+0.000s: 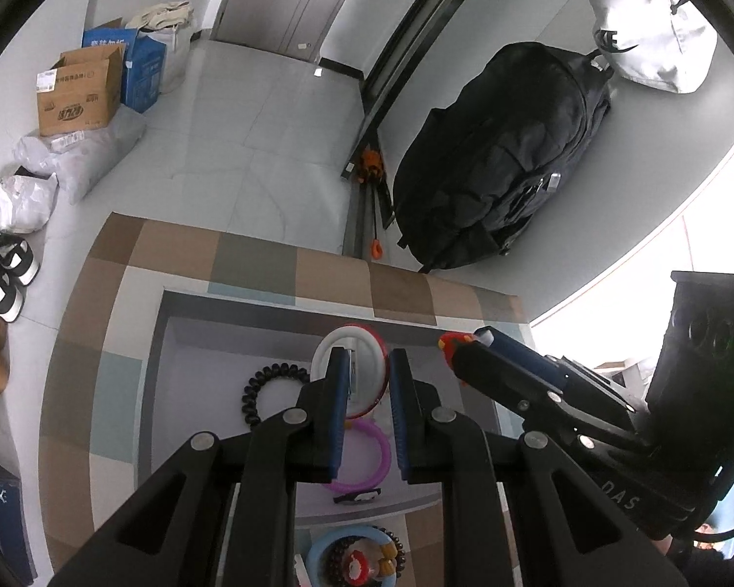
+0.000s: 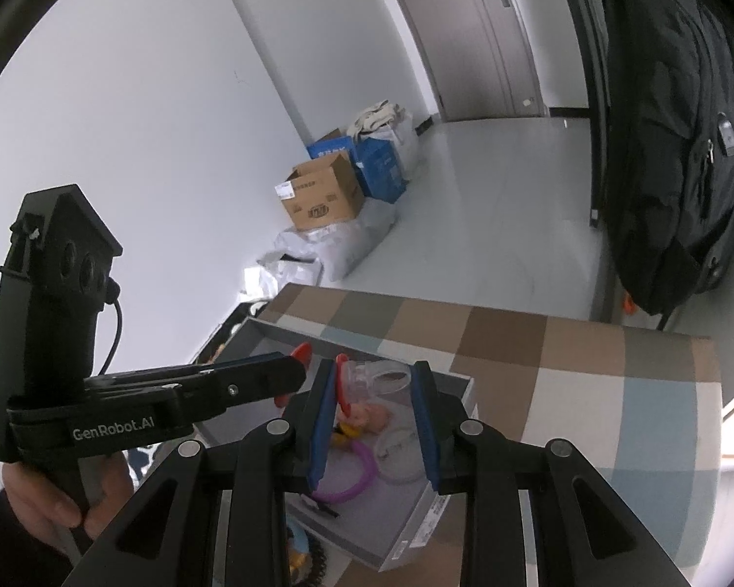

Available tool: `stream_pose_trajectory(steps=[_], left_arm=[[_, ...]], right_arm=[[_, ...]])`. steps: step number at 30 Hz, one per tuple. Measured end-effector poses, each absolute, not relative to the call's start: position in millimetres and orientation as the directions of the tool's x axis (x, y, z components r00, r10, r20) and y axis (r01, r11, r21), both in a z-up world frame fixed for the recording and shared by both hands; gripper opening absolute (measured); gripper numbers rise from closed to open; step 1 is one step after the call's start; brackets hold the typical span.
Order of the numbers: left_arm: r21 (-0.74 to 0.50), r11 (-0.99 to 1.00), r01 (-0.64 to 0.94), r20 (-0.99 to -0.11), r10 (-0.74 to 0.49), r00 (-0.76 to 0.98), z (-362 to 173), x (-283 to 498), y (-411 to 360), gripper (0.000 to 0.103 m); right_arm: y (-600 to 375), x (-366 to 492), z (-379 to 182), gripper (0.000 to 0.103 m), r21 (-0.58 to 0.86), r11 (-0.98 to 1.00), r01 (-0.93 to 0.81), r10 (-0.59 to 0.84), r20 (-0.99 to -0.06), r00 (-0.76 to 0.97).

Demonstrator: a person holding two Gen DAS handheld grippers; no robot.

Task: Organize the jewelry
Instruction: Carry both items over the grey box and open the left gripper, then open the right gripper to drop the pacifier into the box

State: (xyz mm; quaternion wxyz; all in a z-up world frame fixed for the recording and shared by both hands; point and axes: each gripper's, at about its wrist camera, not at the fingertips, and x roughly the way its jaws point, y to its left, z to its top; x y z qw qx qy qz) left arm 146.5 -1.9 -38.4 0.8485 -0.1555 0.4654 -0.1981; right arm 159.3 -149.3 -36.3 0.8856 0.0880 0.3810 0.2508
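Left tongs (image 1: 369, 355) are pressed together on a flat round disc (image 1: 355, 340), white with a red rim, which stands on edge between the blue pads over the far part of an open grey box (image 1: 157, 367). Right tongs (image 2: 374, 367) reach in beside them from the right, their tips close to the left pair's, and they are clamped on a small trinket (image 1: 449, 342) that is red and yellow at one end and looks clear between the pads; what it is cannot be told. Both pairs are raised over the box and tilted down. The box sits on a table under a checked cloth (image 1: 249, 259) of brown, grey and pale blue. On the box floor lie a black coiled hair tie (image 1: 262, 391), a purple ring (image 1: 367, 469), a black clip (image 1: 357, 495) and a clear bangle (image 2: 397, 452). Just outside the near wall lies a blue ring with a string of dark beads (image 1: 335, 555). A hand (image 2: 44, 499) grips the handle of the left tongs.
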Motion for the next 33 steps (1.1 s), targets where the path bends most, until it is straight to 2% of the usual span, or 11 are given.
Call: stream_pose_trajectory(steps=[5, 6, 7, 8, 10, 11, 14, 22, 27, 33], left_arm=[[-0.448, 0.875, 0.186, -0.726, -0.477, 0.495, -37.6, 146.9, -2.5, 0.012], [-0.439, 0.880, 0.182, -0.729, -0.468, 0.500, -36.3, 146.5, -2.7, 0.012], [-0.431, 0.884, 0.180, -0.731, -0.459, 0.505, -35.6, 146.1, -3.3, 0.017], [-0.423, 0.889, 0.178, -0.733, -0.451, 0.509, -35.5, 145.6, -3.8, 0.027], [-0.374, 0.913, 0.161, -0.742, -0.399, 0.538, -32.4, 142.1, -4.2, 0.035], [-0.363, 0.917, 0.162, -0.738, -0.390, 0.551, -31.0, 140.7, -3.5, 0.038], [-0.343, 0.925, 0.166, -0.736, -0.374, 0.565, -28.3, 137.9, -4.0, 0.047], [-0.309, 0.940, 0.142, -0.747, -0.332, 0.576, -25.4, 133.7, -1.3, 0.050], [-0.283, 0.951, 0.126, -0.743, -0.301, 0.597, -21.1, 124.6, 1.0, 0.065], [-0.248, 0.962, 0.113, -0.737, -0.263, 0.622, -12.6, 109.5, 3.4, 0.066]], right_arm=[[-149.9, 155.5, -35.9, 0.033, 0.344, 0.861, -0.376, 0.508, -0.629, 0.589], [-150.0, 154.9, -35.4, 0.037, 0.343, 0.860, -0.378, 0.510, -0.629, 0.588], [-150.3, 154.2, -34.8, 0.043, 0.345, 0.858, -0.380, 0.512, -0.626, 0.588], [-151.5, 152.7, -33.0, 0.048, 0.356, 0.852, -0.385, 0.524, -0.618, 0.587], [-155.0, 149.7, -29.9, 0.066, 0.377, 0.838, -0.395, 0.546, -0.599, 0.586], [-157.1, 147.2, -27.8, 0.069, 0.379, 0.838, -0.393, 0.546, -0.587, 0.597], [-163.4, 142.4, -24.3, 0.073, 0.377, 0.843, -0.385, 0.538, -0.572, 0.619], [-164.3, 136.8, -28.0, 0.082, 0.373, 0.853, -0.366, 0.521, -0.578, 0.628], [-160.5, 127.5, -27.1, 0.086, 0.353, 0.857, -0.376, 0.516, -0.583, 0.628], [-157.0, 111.7, -25.7, 0.099, 0.326, 0.864, -0.383, 0.503, -0.583, 0.638]])
